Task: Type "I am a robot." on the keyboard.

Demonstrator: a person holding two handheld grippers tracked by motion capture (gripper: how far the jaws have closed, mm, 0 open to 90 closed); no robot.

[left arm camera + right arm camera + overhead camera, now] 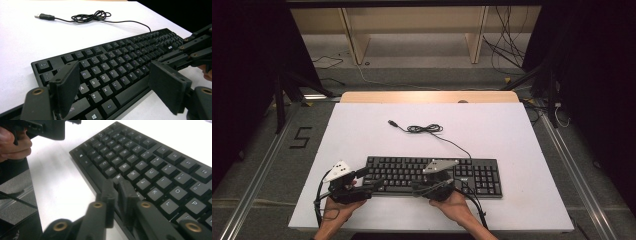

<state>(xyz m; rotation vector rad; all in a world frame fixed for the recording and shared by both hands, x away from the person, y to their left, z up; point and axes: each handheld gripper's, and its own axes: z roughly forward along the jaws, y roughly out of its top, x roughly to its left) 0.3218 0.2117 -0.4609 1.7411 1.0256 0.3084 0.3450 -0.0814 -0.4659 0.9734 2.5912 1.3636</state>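
Black keyboard lying flat on the white table, long side running 9 to 3 o'clock, nearer the front edge. Its cable trailing off toward 12 o'clock, bunched in a loose coil, plug lying free on the table.

Left hand entering from 6 o'clock, wrapped around the left gripper at the keyboard's left front corner, tool held low and nearly level, pointing toward 3 o'clock. Jaws spread wide, nothing between the pads; in the left gripper view, letter keys and space bar seen through the gap.

Right hand entering from 6 o'clock, holding the right gripper at the keyboard's front edge near its middle, tool low and level, pointing toward 9 o'clock, facing the left gripper. Jaws drawn together, pads nearly meeting, nothing visibly held between them; tips hanging over the front edge beside the bottom key row. Contact with the keys: cannot tell.
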